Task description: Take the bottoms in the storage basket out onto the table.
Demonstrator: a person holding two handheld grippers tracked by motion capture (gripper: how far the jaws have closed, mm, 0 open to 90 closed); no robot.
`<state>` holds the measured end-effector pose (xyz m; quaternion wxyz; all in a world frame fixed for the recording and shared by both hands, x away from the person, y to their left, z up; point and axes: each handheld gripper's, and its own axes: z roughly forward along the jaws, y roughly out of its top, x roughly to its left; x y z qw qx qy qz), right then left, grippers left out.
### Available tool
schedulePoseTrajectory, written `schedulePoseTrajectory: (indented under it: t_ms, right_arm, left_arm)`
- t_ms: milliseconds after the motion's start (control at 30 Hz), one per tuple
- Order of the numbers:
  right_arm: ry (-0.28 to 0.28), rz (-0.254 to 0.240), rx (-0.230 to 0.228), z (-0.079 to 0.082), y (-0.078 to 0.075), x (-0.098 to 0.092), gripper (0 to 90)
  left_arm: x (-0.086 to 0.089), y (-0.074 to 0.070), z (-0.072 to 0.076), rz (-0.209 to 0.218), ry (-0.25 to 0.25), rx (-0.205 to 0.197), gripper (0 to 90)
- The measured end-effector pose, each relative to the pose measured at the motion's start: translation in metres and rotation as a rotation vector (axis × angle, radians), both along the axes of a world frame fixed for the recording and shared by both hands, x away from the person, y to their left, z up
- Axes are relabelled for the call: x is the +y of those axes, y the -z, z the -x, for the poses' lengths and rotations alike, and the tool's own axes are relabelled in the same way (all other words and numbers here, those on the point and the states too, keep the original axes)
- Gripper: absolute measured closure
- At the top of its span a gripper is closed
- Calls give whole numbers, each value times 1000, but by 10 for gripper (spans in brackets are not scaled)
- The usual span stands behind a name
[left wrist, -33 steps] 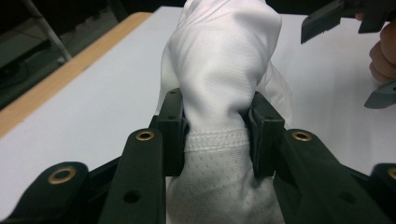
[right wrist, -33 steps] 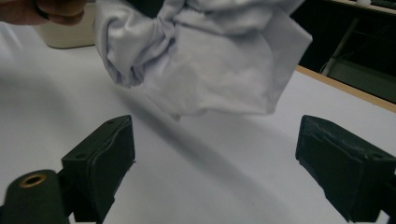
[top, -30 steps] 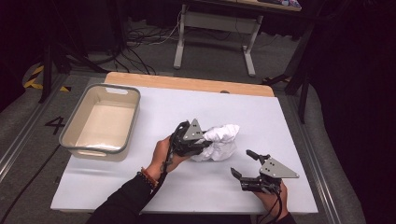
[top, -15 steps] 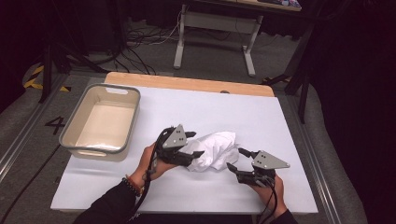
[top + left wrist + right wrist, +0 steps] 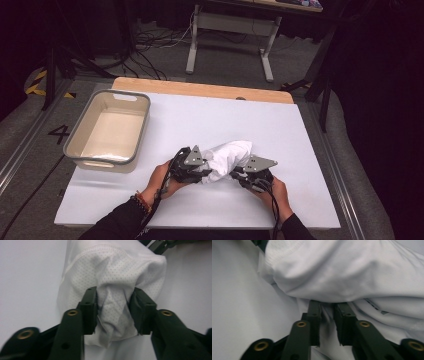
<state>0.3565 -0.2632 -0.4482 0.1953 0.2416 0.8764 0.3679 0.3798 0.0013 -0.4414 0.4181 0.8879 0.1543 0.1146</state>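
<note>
High view: the white garment (image 5: 227, 157) lies bunched on the table (image 5: 310, 150), its long axis running from 8 to 2 o'clock. The left gripper (image 5: 196, 170) has just closed from 9 o'clock, jaws clamped on a thick fold, and the right gripper (image 5: 243, 176) from 4 o'clock, pinching a thin layer. Both hands sit equally near, at opposite ends; the bin (image 5: 80, 150) stands well apart at 10 o'clock.

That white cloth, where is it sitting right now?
In the high view the white cloth lies bunched on the white table, near its front edge, right of the tub, between the left gripper and right gripper, both clamped on it.
</note>
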Motion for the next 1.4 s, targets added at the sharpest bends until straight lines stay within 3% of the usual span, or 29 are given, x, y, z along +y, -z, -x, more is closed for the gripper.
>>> schedulePoseTrajectory:
  t_ms: [100,133,167,200,267,433,467,500,600,700,800,900,933,967,1067,1100,1300,1367,1400]
  right_arm:
    - [-2,2,-11,2,0,-2,887]
    - [2,11,-41,6,-3,-4,890]
    - [2,11,-41,6,-3,-4,890]
    - [16,-1,-77,10,-8,-8,894]
    - [25,-7,-95,13,-11,-12,895]
    - [103,-102,-183,23,-32,-38,899]
    - [136,-130,-225,27,-41,-48,900]
    - [136,-130,-225,27,-41,-48,900]
    - [171,-180,-265,34,-49,-61,900]
    - [180,-178,-277,38,-51,-65,900]
    - [177,-191,-258,44,-49,-67,899]
    - [152,-162,-225,50,-42,-62,897]
    - [130,-152,-188,55,-35,-58,894]
    - [130,-152,-188,55,-35,-58,894]
    - [101,-141,-132,61,-23,-52,893]
    - [89,-114,-100,63,-14,-45,890]
    - [74,-53,-70,63,-2,-34,885]
    - [74,-54,-63,61,-1,-34,876]
    - [77,-58,-56,61,-1,-34,867]
  left_arm:
    - [3,-4,1,-12,-3,-33,821]
    - [5,-6,2,-2,-8,-40,837]
    - [7,-8,2,-1,-14,-57,837]
    - [13,-15,5,25,-38,-81,838]
    - [17,-19,5,40,-45,-90,840]
    - [39,-40,9,96,-81,-132,846]
    - [42,-43,10,113,-88,-135,848]
    - [45,-46,10,122,-93,-144,848]
    - [53,-50,11,156,-104,-124,858]
    - [54,-49,15,128,-96,-120,858]
    - [55,-43,22,105,-77,-109,858]
    - [58,-35,33,74,-64,-96,858]
    - [60,-33,36,61,-60,-92,858]
    - [62,-30,40,52,-64,-90,858]
    - [68,-21,47,32,-60,-69,859]
    - [69,-18,50,13,-60,-63,859]
    - [73,-1,55,-29,-44,-41,858]
    - [72,2,53,-48,-41,-34,858]
    - [70,4,52,-58,-42,-54,857]
